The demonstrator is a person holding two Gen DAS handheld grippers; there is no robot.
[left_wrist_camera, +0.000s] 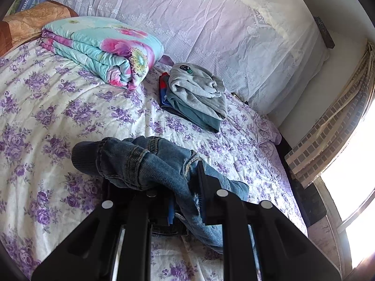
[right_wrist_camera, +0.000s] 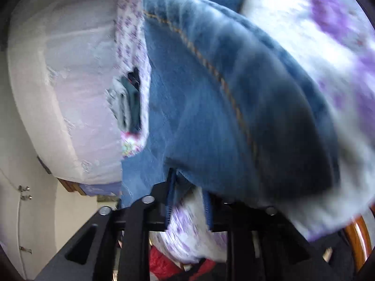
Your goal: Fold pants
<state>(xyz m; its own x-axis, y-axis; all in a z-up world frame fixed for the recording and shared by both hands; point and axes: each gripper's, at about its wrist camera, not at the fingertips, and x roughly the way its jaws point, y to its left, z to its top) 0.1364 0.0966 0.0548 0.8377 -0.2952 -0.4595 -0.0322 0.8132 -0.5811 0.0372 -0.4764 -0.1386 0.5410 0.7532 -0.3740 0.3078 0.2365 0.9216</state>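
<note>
- Blurred, rolled view; the right gripper [right_wrist_camera: 187, 201] sits at the lower centre, black, with blue pads.
- Its jaws stand partly closed; denim lies at the left pad, and whether it is clamped cannot be told.
- Blue jeans [right_wrist_camera: 211, 107] with an orange-stitched seam fill the middle.
- Purple-flowered bedsheet [right_wrist_camera: 328, 46] lies to the right.
- White lace curtain [right_wrist_camera: 70, 82] hangs at the left.

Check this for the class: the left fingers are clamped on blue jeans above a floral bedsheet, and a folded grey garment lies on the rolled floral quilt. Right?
Not quite. The folded grey garment lies beside the rolled floral quilt, on other clothes, as the left wrist view shows. The left fingers do clamp the blue jeans above the floral bedsheet.
</note>
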